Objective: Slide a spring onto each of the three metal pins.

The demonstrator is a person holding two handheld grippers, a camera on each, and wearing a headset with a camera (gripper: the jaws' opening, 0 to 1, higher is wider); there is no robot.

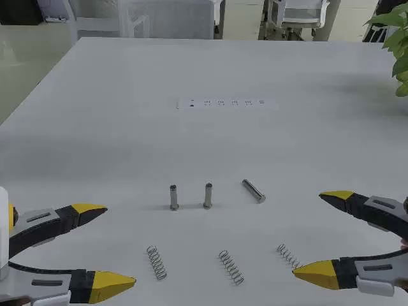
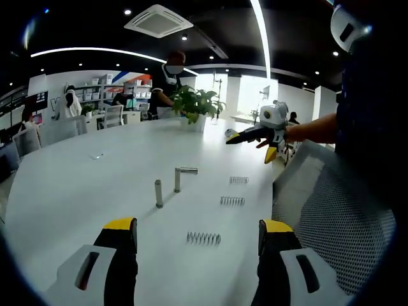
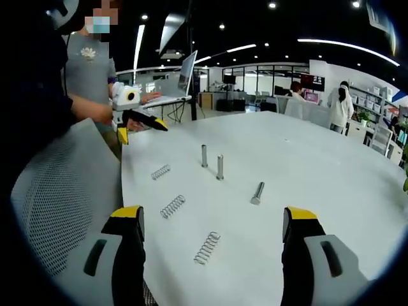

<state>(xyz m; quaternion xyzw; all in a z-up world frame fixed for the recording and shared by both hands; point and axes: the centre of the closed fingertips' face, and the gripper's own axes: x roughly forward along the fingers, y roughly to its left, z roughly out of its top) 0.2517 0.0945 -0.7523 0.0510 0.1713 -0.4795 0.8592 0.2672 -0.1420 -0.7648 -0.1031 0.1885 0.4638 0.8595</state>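
Note:
On the white table [image 1: 127, 127] two metal pins [image 1: 173, 197] [image 1: 208, 195] stand upright side by side. A third pin [image 1: 254, 190] lies flat to their right. Three springs [image 1: 156, 262] [image 1: 231, 266] [image 1: 288, 255] lie loose in a row nearer to me. My left gripper [image 1: 111, 245] hovers open at the front left, nothing between its yellow tips. My right gripper [image 1: 313, 233] is open at the front right, beside the right-hand spring. The left gripper view has the nearest spring [image 2: 203, 238] ahead of its jaws; the right gripper view has a spring [image 3: 206, 247] between its jaws' lines.
A flush socket strip [image 1: 226, 102] sits in the table's middle, beyond the pins. A plant [image 1: 398, 44] leans in at the far right. A mesh chair [image 3: 57, 191] stands at the near edge. People [image 2: 167, 80] stand in the room behind.

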